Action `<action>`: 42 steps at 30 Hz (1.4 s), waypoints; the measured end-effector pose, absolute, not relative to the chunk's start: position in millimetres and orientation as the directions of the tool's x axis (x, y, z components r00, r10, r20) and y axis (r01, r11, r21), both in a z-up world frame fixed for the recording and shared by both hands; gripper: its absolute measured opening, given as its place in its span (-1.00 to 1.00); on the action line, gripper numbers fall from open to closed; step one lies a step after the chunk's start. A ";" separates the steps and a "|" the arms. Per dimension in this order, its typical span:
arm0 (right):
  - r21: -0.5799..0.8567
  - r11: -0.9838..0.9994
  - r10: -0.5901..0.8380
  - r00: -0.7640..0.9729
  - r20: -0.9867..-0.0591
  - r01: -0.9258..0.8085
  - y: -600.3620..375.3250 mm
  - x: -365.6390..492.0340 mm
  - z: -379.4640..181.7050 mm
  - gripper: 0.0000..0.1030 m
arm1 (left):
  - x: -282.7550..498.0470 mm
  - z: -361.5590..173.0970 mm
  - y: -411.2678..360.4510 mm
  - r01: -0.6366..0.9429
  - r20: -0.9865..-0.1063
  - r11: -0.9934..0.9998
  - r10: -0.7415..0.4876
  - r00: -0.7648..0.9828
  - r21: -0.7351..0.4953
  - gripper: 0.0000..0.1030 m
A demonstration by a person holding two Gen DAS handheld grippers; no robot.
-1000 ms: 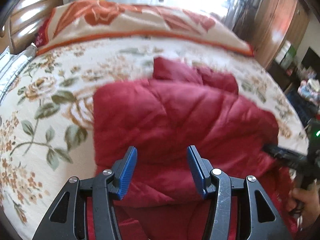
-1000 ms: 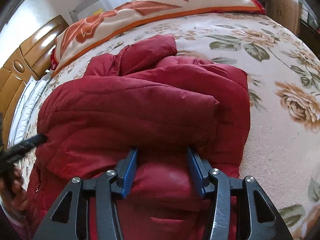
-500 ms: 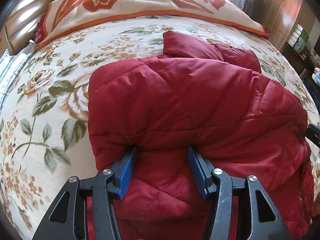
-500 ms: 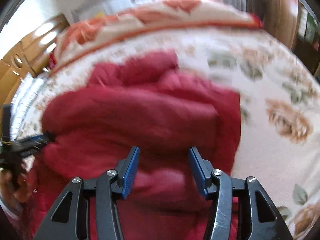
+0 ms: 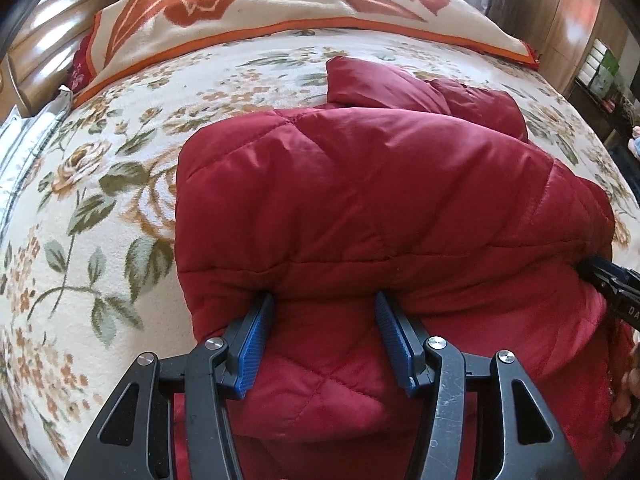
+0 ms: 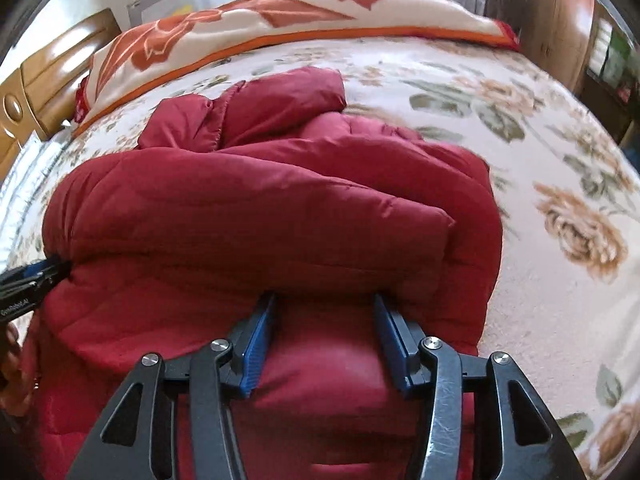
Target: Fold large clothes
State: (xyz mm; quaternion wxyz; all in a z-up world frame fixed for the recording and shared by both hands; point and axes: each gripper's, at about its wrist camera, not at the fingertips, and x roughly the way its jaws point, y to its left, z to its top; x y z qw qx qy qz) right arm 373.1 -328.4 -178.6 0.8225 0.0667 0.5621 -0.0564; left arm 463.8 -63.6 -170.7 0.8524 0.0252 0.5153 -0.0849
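Observation:
A red quilted puffer jacket lies doubled over on the floral bed cover. My left gripper is shut on a thick fold at the jacket's near left edge, its blue pads pressing into the padding and its tips tucked under the folded top layer. My right gripper grips the near right part of the jacket the same way, jaws closing on the fabric between them. Each gripper shows at the edge of the other's view: the right gripper, the left gripper. A sleeve sticks out at the far end.
A folded orange-and-cream blanket lies across the far side of the bed. A wooden headboard stands at the left and a wooden wardrobe at the far right. Bare floral bed cover lies to the jacket's right.
The left gripper has sunk closer to the jacket, and the folded top layer now covers its fingertips. The right view blurred briefly and ends almost where it began.

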 end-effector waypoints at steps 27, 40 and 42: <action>0.223 0.959 0.134 0.417 -0.899 0.173 -339.6 330.6 -126.7 0.25 | 348.3 -123.4 -22.0 0.108 -0.876 0.994 -0.037 0.480 0.018 0.05; 0.299 0.951 0.245 0.388 -0.889 0.084 -314.2 233.3 -93.9 0.50 | 269.2 -103.5 -2.8 0.045 -0.867 0.997 0.034 0.498 0.065 0.17; 0.295 0.953 0.246 0.382 -0.891 0.074 -311.5 217.2 -90.7 0.51 | 258.4 -100.1 -0.6 0.038 -0.865 0.997 0.040 0.501 0.069 0.27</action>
